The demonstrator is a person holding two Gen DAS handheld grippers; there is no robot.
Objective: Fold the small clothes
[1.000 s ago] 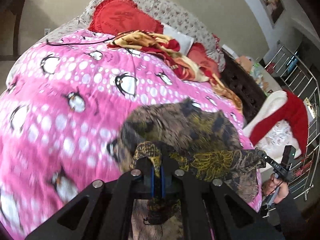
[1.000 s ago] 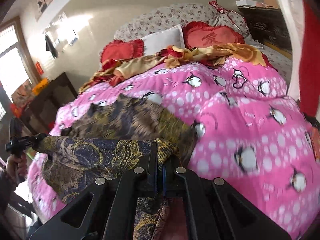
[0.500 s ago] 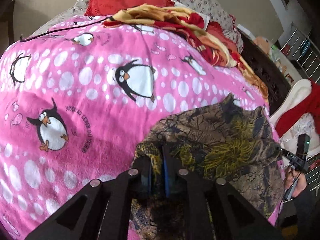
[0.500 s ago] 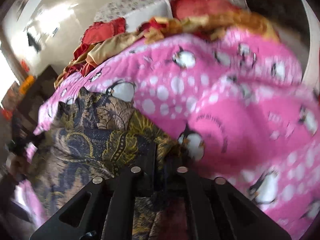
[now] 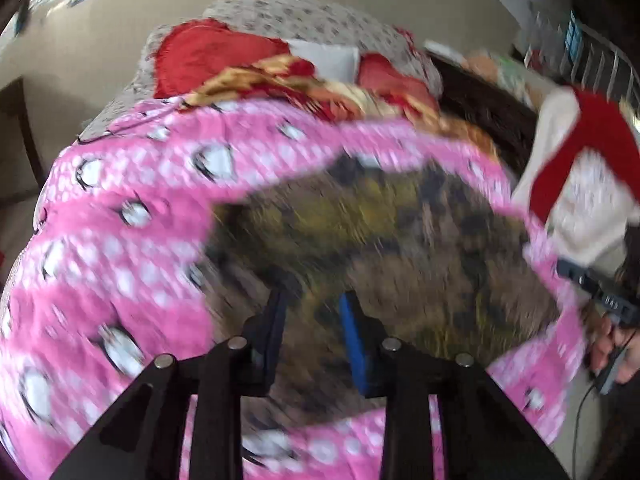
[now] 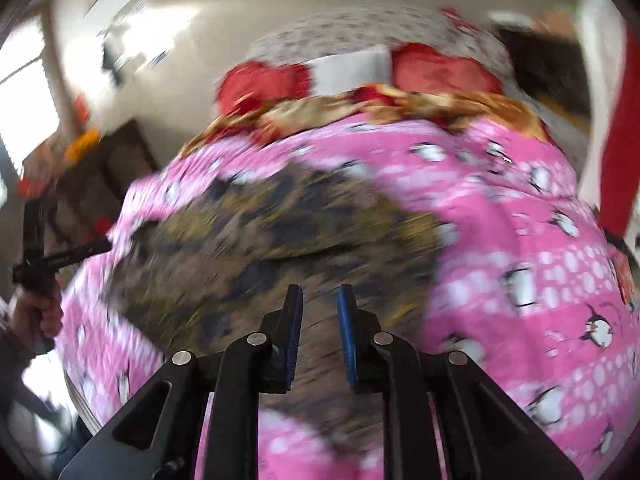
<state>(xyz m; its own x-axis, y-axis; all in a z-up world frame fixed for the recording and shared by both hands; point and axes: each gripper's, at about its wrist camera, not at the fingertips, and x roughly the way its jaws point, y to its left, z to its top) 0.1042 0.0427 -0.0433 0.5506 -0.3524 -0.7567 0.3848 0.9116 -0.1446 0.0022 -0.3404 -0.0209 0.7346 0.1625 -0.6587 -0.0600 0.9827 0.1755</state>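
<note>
A dark brown and yellow patterned garment point(image 5: 380, 232) lies folded on the pink penguin quilt point(image 5: 120, 260); both views are motion-blurred. My left gripper point(image 5: 310, 296) hovers over the garment's near edge. Its jaws are opening and a clear gap shows, with no cloth pinched between the pads. In the right wrist view the garment point(image 6: 260, 232) spreads ahead of my right gripper point(image 6: 319, 292), whose blue pads stand apart with nothing held. Each view also catches the other hand-held gripper at the bed's side: the right one point(image 5: 600, 296) and the left one point(image 6: 52, 256).
Red pillows point(image 5: 208, 52) and a gold and red blanket point(image 5: 280, 80) lie at the head of the bed. A dark cabinet point(image 5: 488, 120) stands beside it. A red and white cloth point(image 5: 588, 148) hangs on a metal rack point(image 5: 600, 68).
Both grippers held the garment's lifted edge, carried it over the rest and laid it down. Now both have let go and drawn back, and the garment lies folded on the quilt.
</note>
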